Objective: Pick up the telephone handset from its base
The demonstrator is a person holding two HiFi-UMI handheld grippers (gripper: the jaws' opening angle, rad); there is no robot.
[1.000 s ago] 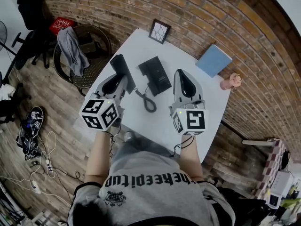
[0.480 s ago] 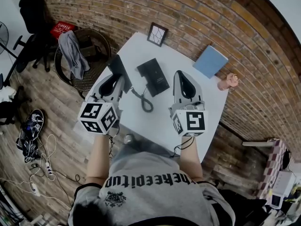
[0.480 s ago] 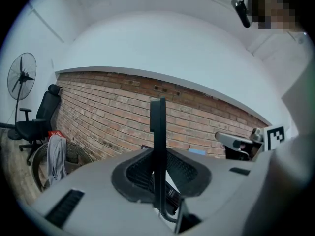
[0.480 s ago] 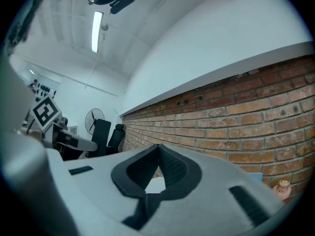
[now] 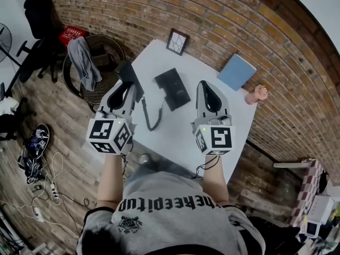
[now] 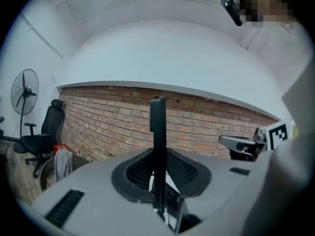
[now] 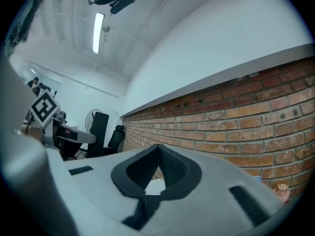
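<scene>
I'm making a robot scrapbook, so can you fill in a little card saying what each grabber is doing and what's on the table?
Left gripper: shut on the telephone handset
Handset: off its base, held out to the base's left in the head view
Right gripper: shut, nothing between its jaws
Base: on the white table, cradle empty
Cord: loops from the handset to the base
Also on table: picture frame and blue book, both near the brick wall

Picture frame (image 5: 177,41), blue book (image 5: 237,71), pink object (image 5: 256,94) on white table (image 5: 178,129)
</scene>
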